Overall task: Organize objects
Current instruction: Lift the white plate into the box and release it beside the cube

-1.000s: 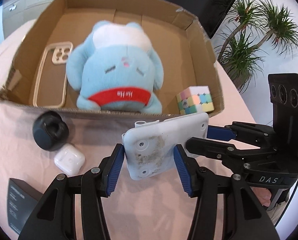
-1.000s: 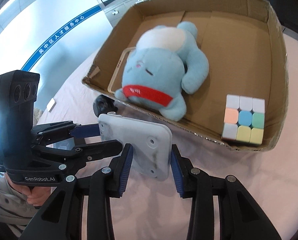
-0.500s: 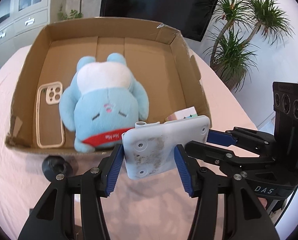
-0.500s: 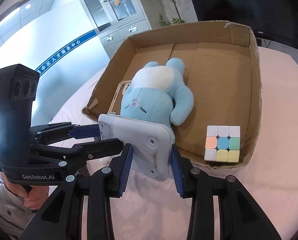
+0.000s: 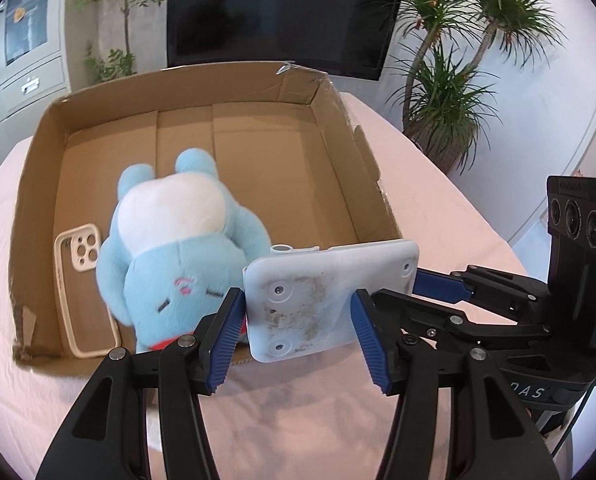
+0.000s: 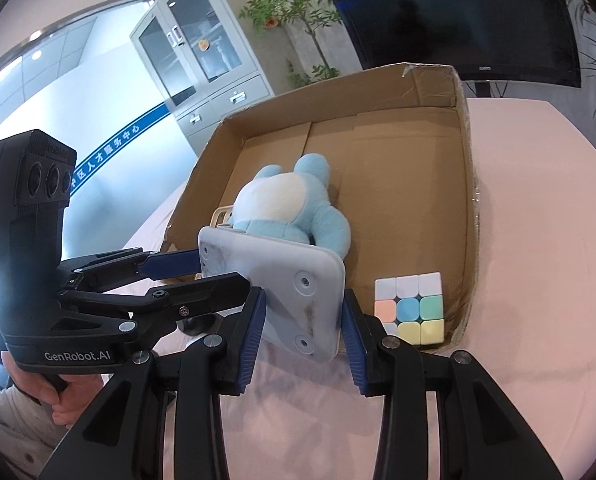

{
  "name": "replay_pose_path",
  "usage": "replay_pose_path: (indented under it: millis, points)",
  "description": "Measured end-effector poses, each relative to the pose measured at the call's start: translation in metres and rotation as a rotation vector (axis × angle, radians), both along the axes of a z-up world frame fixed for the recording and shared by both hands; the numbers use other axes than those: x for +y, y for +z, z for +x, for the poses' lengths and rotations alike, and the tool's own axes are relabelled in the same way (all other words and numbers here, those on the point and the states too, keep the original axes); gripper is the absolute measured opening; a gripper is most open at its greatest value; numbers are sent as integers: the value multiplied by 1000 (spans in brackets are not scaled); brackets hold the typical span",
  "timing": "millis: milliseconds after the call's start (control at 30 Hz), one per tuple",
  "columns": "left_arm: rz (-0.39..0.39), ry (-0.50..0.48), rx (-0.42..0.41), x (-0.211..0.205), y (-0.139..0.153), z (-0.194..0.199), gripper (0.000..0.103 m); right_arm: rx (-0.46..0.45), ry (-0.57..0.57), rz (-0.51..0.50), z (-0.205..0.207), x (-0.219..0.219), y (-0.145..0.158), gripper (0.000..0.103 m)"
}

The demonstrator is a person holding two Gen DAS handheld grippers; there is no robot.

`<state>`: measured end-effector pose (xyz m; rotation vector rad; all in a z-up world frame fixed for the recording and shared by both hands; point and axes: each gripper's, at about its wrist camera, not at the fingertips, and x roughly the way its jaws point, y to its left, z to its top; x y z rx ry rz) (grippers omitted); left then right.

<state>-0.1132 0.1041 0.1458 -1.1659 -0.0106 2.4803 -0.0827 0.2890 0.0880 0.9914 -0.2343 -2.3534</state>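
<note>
Now, near to far, with the cardboard box as landmark:
Left gripper (image 5: 298,332): pinching the near end of a white plastic plate with screw holes, blue pads against its two edges.
Right gripper (image 6: 301,318): pinching the other end of that plate, pads pressed to its sides.
White plastic plate (image 5: 329,300): held in the air by both claws, just before the cardboard box's near wall, not yet inside.
Cardboard box (image 5: 333,128): open-topped, on the pink tablecloth (image 5: 449,216).
Pastel puzzle cube (image 6: 411,308): inside the box, near right corner.
Blue plush toy (image 5: 178,248): lying in the box's middle.
Cream phone case (image 5: 84,292): flat inside, along the left wall beside the plush.
Progress: judged well along; three items are boxed, and the plate remains to be lowered in, probably onto the bare far floor.
Dark round object (image 6: 196,324): outside the near wall, partly hidden, possibly left to pack.
</note>
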Motion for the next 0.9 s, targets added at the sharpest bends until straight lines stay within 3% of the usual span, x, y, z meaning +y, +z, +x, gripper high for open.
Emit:
replay_pose_path:
  millis: [300, 567, 700, 800, 833, 900]
  points:
    - [-15, -48, -7, 17, -4, -24, 53, -27, -83, -66, -13, 18, -11, 35]
    - [1, -66, -74, 20, -26, -47, 54, -81, -140, -91, -27, 25, -31, 35]
    - [2, -72, -95, 20, -33, -50, 53, -100, -146, -81, -31, 24, -37, 35]
    - [-53, -63, -84, 25, -42, -49, 48, -95, -132, -57, -32, 19, -39, 34]
    - [-72, -63, -90, 26, -47, -49, 46, -89, -117, -50, -31, 15, -39, 29]
    - [-69, -56, -100, 24, -50, -48, 46, -76, -110, -20, -28, 8, -38, 29]
